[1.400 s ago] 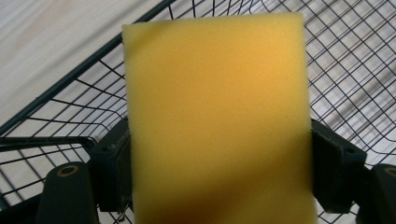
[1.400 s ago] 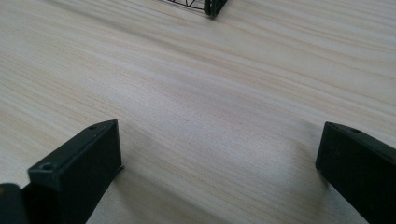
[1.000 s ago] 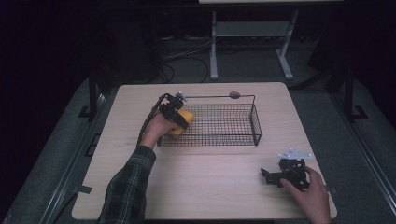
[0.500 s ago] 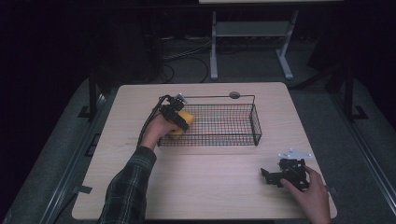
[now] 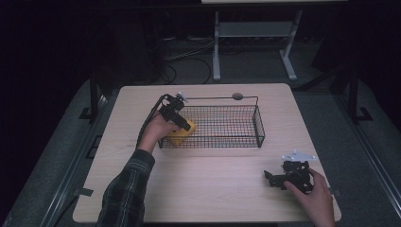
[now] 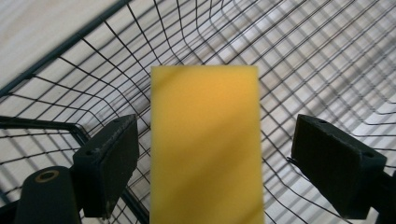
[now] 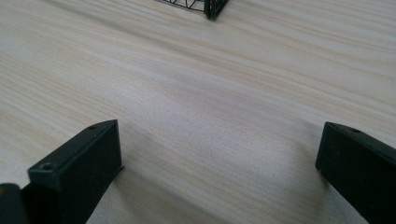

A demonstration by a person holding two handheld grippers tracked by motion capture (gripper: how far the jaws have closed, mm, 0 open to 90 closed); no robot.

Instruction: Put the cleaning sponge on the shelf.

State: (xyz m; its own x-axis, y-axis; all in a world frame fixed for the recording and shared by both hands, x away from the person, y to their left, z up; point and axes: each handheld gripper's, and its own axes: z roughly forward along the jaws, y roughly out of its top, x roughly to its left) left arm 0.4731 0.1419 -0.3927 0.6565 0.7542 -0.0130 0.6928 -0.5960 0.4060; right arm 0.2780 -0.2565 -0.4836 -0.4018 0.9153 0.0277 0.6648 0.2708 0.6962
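The black wire basket (image 5: 222, 124) stands on the wooden table (image 5: 208, 184), and the yellow sponge (image 5: 180, 133) sits inside its left end, with the left gripper (image 5: 182, 124) reaching over the rim above it. The left gripper view looks down on the sponge (image 6: 205, 144) against the basket's mesh floor (image 6: 303, 60), a gap on either side between it and the jaws, which have just been opening and do not press on it. The right gripper (image 5: 279, 178) rests on the table well apart from the basket, and the right gripper view has its jaws spread wide over bare wood (image 7: 210, 102), a corner of the basket (image 7: 212, 7) at the top edge.
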